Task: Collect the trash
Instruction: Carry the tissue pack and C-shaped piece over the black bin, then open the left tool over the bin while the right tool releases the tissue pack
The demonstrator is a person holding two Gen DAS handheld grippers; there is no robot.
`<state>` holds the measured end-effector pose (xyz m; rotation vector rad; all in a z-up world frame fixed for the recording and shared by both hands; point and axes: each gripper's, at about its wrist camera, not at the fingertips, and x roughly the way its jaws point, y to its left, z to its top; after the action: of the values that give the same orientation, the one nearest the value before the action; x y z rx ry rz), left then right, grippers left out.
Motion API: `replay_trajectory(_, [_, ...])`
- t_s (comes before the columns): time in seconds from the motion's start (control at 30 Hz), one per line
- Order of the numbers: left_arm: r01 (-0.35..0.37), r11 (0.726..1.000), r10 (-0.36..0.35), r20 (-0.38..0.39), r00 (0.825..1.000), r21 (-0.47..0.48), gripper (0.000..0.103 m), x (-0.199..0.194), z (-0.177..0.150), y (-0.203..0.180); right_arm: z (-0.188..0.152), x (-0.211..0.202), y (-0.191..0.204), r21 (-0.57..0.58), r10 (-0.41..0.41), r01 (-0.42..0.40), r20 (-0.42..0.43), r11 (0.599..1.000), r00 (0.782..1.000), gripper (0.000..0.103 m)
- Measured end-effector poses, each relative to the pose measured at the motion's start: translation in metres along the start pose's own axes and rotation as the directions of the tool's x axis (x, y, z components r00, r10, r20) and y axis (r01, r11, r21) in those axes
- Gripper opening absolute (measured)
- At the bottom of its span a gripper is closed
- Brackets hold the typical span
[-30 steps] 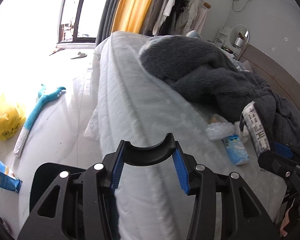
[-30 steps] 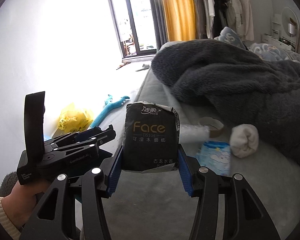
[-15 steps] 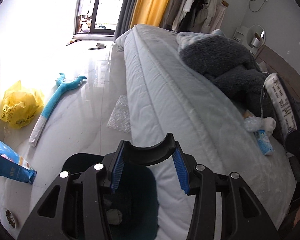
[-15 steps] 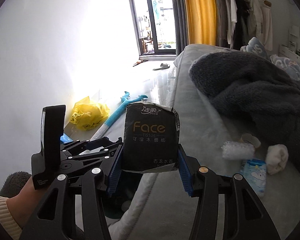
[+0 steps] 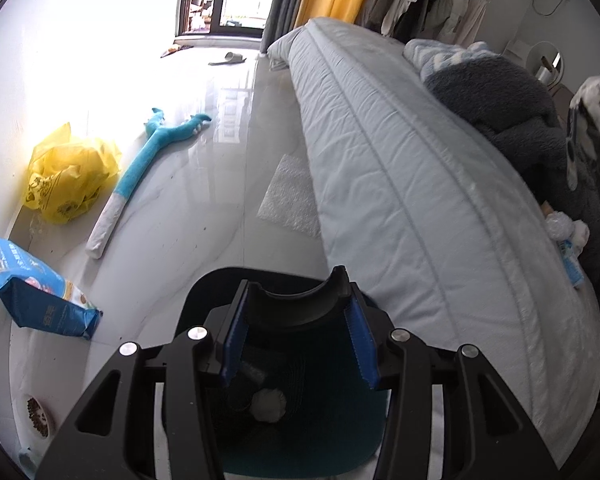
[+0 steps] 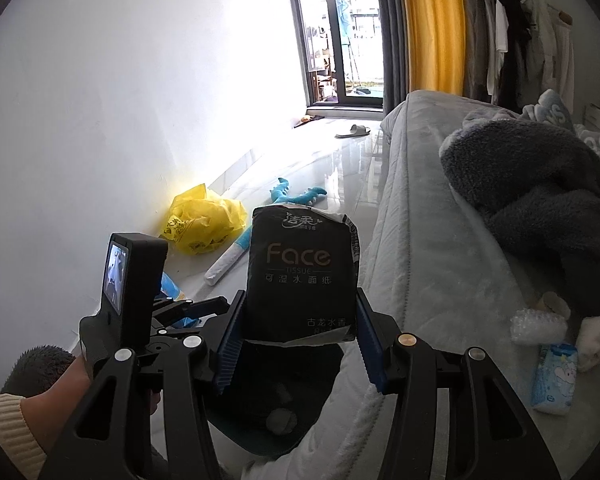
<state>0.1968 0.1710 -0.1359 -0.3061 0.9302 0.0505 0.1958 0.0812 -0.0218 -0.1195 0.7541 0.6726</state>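
Note:
My right gripper (image 6: 298, 328) is shut on a black "Face" tissue pack (image 6: 300, 276) and holds it above a dark trash bin (image 6: 276, 404) beside the bed. A pale wad (image 6: 281, 420) lies in the bin. My left gripper (image 5: 296, 332) is open and empty, right over the same bin (image 5: 300, 432), where a white wad (image 5: 269, 404) shows at the bottom. On the bed lie a bubble-wrap roll (image 6: 538, 326), a blue tissue packet (image 6: 554, 376), a white wad (image 6: 596, 342) and a tape roll (image 6: 552, 302).
A grey bed (image 5: 400, 184) with a dark fleece blanket (image 6: 540, 188) fills the right. On the floor are a yellow bag (image 5: 66, 172), a blue plush toy (image 5: 148, 168), a blue food bag (image 5: 32, 284), a bubble-wrap sheet (image 5: 290, 196) and a pet food bowl (image 5: 38, 416).
Both grippers have drawn back from the bed to the left, over the trash bin. The right gripper still holds the tissue pack. The bin's inside now shows.

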Motion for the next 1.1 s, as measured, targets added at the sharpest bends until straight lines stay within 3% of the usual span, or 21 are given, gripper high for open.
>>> replay_trajectory(0.27, [-0.012, 0.999, 0.007, -0.114, 0.993, -0.043, 0.050, 0.013, -0.014, 0.034, 0.004, 0.015, 0.027, -0.035, 0.031, -0.032, -0.015, 0.999, 0.999, 0.052])
replay_trajectory(0.63, [-0.012, 0.999, 0.000, -0.253, 0.967, -0.046, 0.053, 0.023, -0.032, 0.058, 0.002, 0.041, 0.040, -0.052, 0.039, -0.042, -0.062, 0.998, 0.997, 0.052])
replay_trajectory(0.7, [-0.015, 0.999, 0.003, -0.270, 0.963, -0.044, 0.056, 0.022, -0.034, 0.061, 0.001, 0.046, 0.042, -0.049, 0.040, -0.044, -0.072, 0.998, 0.997, 0.052])
replay_trajectory(0.77, [-0.010, 0.999, -0.005, -0.285, 0.959, -0.050, 0.069, 0.022, -0.035, 0.065, 0.000, 0.052, 0.044, -0.051, 0.040, -0.045, -0.084, 0.998, 0.996, 0.052])
replay_trajectory(0.87, [-0.016, 0.999, 0.004, -0.282, 0.960, -0.042, 0.079, 0.016, -0.036, 0.068, -0.002, 0.060, 0.046, -0.056, 0.039, -0.045, -0.104, 0.997, 0.994, 0.052])
replay_trajectory(1.1, [-0.030, 0.997, 0.014, -0.219, 0.976, -0.069, 0.082, -0.006, -0.030, 0.085, -0.010, 0.083, 0.048, -0.049, 0.034, -0.042, -0.160, 0.998, 0.987, 0.052])
